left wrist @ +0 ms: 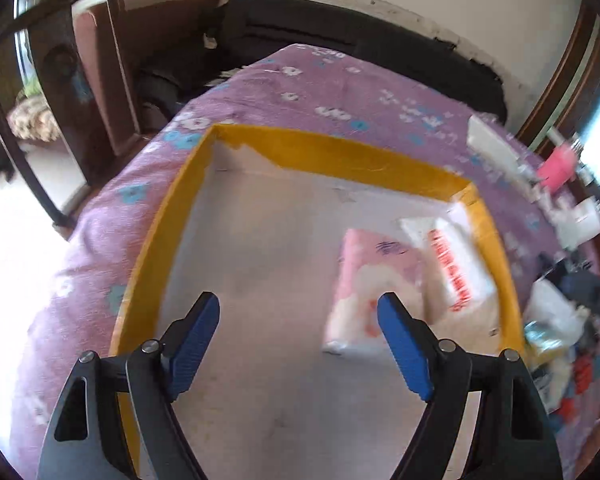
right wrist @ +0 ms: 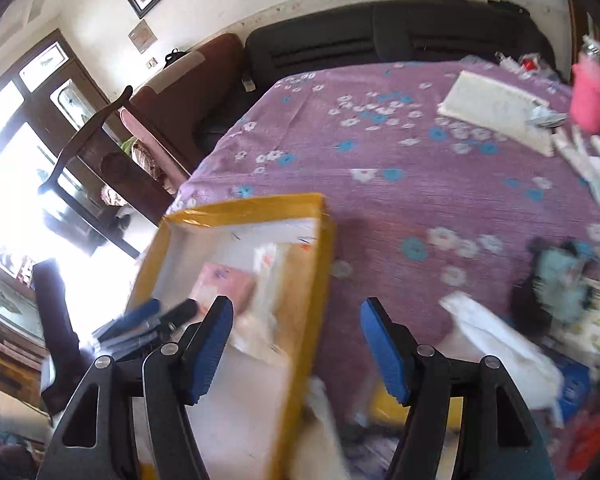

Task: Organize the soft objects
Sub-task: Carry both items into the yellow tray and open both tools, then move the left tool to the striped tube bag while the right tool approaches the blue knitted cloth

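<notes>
Yellow-rimmed tray point(left wrist: 316, 148): my left gripper point(left wrist: 300, 316) hovers over it, spread wide, holding nothing.
Pink pack point(left wrist: 364, 276) and white pack point(left wrist: 456, 264) crowd its right wall; right gripper point(right wrist: 296, 320) straddles that rim, wide and unloaded.

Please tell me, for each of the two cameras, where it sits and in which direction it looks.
Left wrist: sits on the left gripper, looks down into the yellow-rimmed box at the pink packet and white packet; its open blue fingers show.
Right wrist: sits on the right gripper, above the box's right wall, facing across the purple floral cloth; the left gripper shows.
Shared: box, packets, cloth.
</notes>
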A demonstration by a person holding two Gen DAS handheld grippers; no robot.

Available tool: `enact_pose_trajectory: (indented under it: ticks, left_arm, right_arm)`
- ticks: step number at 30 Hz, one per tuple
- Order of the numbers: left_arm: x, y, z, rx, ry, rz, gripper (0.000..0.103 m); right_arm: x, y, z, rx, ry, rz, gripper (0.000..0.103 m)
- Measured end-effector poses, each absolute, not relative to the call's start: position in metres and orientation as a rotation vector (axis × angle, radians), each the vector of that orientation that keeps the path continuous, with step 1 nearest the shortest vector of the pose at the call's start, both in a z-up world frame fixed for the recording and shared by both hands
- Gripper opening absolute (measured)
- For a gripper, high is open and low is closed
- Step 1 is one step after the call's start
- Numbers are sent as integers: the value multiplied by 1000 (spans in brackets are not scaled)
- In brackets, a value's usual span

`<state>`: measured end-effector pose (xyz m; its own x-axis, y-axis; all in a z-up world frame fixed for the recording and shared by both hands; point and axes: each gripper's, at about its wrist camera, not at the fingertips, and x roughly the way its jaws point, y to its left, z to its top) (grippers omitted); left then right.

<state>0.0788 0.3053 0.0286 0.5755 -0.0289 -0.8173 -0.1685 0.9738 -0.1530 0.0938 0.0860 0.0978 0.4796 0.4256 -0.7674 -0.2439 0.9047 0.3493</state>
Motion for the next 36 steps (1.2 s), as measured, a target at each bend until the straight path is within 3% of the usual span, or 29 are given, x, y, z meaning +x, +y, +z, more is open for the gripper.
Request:
enact_pose_trajectory:
  ticks: [10, 20, 22, 23, 25, 27, 36]
  left_arm:
    - [45, 344, 42, -290, 902, 81, 81]
    - [-19, 287, 94, -356, 758, -78, 87]
    - [-25, 274, 95, -341, 767, -98, 87]
    - [-27, 268, 95, -332, 769, -105, 87]
    - [-33, 254, 97, -303, 768, -130, 87]
    - [-38, 246, 98, -279, 764, -144, 87]
    - [-46, 199, 90, -220, 800, -249, 87]
  right_arm:
    - [29, 33, 74, 170, 1018, 390, 71]
    - [3, 82, 56, -123, 943, 495, 71]
    - [3, 96, 49, -211, 920, 488, 66]
    - [5, 100, 46, -235, 917, 489, 58]
    - [8, 106, 41, -262, 912, 499, 41]
    - [8, 108, 38, -266, 930, 520, 13]
    - [-40, 56, 64, -123, 922, 579, 7]
